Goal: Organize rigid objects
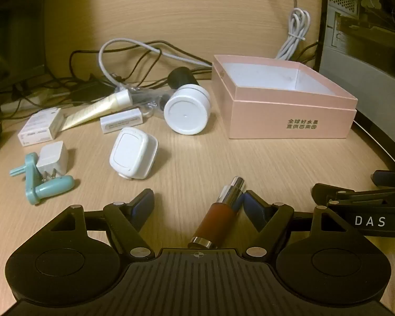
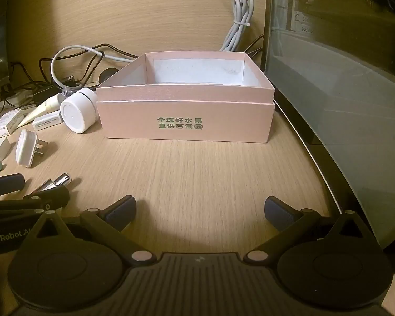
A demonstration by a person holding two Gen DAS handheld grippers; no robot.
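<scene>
**A:** While the pink box [image 2: 187,121] sits empty near the back of the desk [image 2: 197,173], nothing has gone into it, so I judge the sorting is only at its first pick.

**B:** Agreed. The left gripper [image 1: 198,205] has its jaws spread wide, and the small red bottle with the silver cap [image 1: 218,216] lies on the wood between them, close against the right-hand pad. I can't say the pad presses it; it looks released, not gripped.

**A:** And the right gripper [image 2: 200,210]?

**B:** Wide apart too, with only bare desk between its fingers, aimed straight at the box front.

**A:** What else waits?

**B:** Left of the box: a white round jar [image 1: 187,110] on its side, a white plug adapter [image 1: 133,155], a smaller white charger [image 1: 52,158] touching a teal hook-shaped piece [image 1: 36,184], two small white cartons [image 1: 40,126], and a cream tube [image 1: 97,108]. Cables [image 1: 134,52] tangle behind them.

**A:** So the next move?

**B:** Likely centre the bottle between the left pads, close across its body, lift clear of the rim and set it inside. Being round, it could roll away.
</scene>
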